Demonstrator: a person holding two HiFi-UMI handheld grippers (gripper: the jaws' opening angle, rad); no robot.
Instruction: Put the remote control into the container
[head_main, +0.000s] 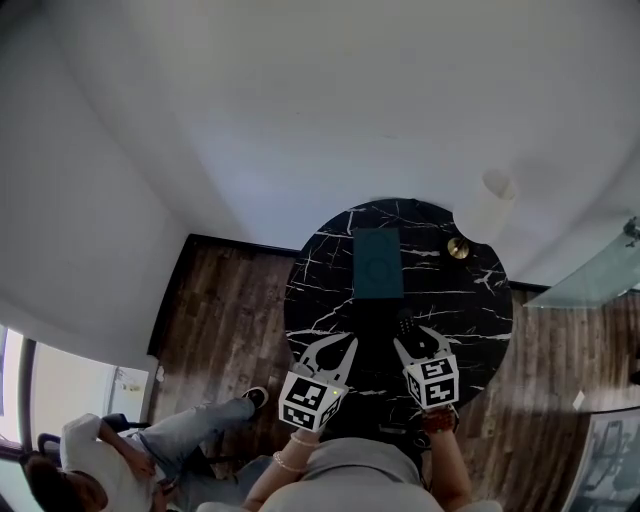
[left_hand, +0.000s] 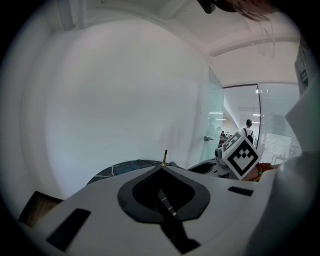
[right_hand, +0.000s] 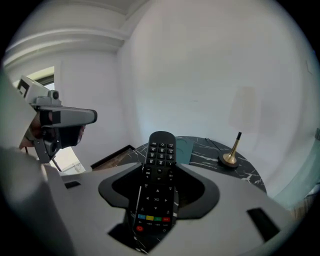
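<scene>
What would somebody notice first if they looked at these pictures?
Probably the black remote control with its coloured buttons, gripped in the right gripper and filling the middle of the right gripper view. Next comes the round black marble table with white veins in the head view, with a dark teal container lying near its middle and a small brass stand by its far right edge.
</scene>
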